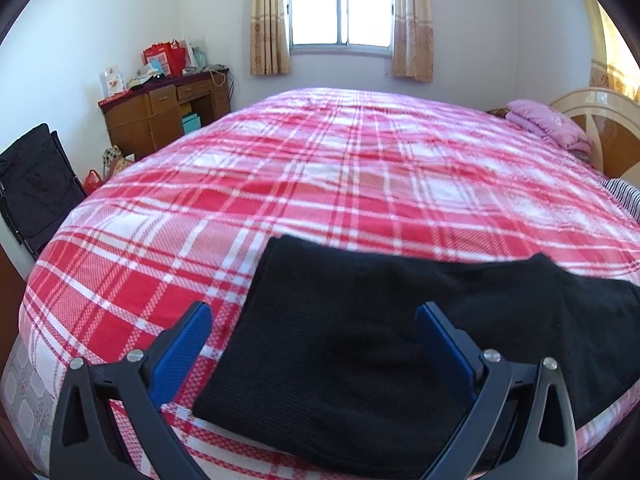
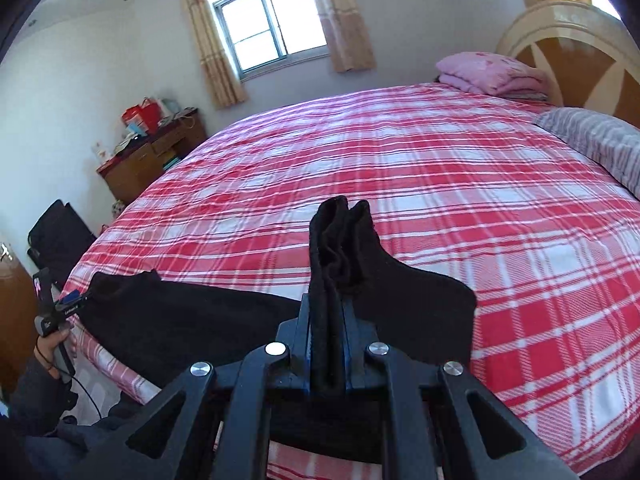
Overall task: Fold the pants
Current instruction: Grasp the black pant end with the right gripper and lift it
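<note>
Black pants (image 1: pixel 360 340) lie across the near edge of a bed with a red and white plaid cover (image 1: pixel 320 168). My left gripper (image 1: pixel 316 340) is open, its blue fingers (image 1: pixel 184 348) straddling the left end of the pants just above the cloth. My right gripper (image 2: pixel 328 320) is shut on a bunched fold of the pants (image 2: pixel 340 240), lifted off the plaid cover (image 2: pixel 400 152). The rest of the pants (image 2: pixel 180 312) stretches left toward the left gripper (image 2: pixel 72 304), held in a hand.
A wooden desk (image 1: pixel 160 116) with red bags stands at the far left wall. A black folding chair (image 1: pixel 36 184) is beside the bed. Pink folded bedding (image 1: pixel 548 122) and a striped pillow (image 2: pixel 600 148) lie by the headboard (image 2: pixel 568 40).
</note>
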A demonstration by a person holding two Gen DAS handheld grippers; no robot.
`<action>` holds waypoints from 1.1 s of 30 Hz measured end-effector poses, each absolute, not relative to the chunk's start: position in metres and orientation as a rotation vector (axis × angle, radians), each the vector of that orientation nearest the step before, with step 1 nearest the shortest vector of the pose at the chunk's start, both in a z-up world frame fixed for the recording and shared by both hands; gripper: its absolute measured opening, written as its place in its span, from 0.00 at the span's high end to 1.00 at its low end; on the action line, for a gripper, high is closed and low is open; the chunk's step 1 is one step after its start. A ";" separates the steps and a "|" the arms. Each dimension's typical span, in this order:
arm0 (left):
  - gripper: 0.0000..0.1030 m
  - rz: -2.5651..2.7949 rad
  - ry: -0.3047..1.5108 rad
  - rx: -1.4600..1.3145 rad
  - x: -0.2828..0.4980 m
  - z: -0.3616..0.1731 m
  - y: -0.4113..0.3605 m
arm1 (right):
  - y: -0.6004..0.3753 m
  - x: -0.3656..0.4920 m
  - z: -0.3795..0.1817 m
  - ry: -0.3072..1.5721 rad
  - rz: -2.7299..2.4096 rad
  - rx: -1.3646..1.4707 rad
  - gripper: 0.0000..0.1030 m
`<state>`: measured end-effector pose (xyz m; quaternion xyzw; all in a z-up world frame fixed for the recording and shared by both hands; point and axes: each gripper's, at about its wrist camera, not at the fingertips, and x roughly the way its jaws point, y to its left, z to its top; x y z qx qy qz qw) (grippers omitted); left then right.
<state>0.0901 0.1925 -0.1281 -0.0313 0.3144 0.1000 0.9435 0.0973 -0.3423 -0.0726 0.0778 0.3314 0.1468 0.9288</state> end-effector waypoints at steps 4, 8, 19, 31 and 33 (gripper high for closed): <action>0.00 0.141 0.632 -0.065 0.088 -0.119 0.177 | -0.314 0.101 -0.072 0.685 0.357 0.125 0.90; 0.00 0.049 0.645 -0.030 0.090 -0.115 0.150 | -0.286 0.106 -0.076 0.700 0.409 0.087 0.90; 0.00 -0.115 0.672 0.042 0.089 -0.111 0.087 | -0.248 0.115 -0.095 0.739 0.480 0.051 0.90; 0.00 -0.300 0.695 0.015 0.098 -0.106 0.024 | -0.204 0.131 -0.114 0.776 0.506 -0.048 0.89; 0.00 -0.335 0.698 0.016 0.102 -0.108 0.011 | -0.198 0.140 -0.129 0.831 0.524 -0.054 0.89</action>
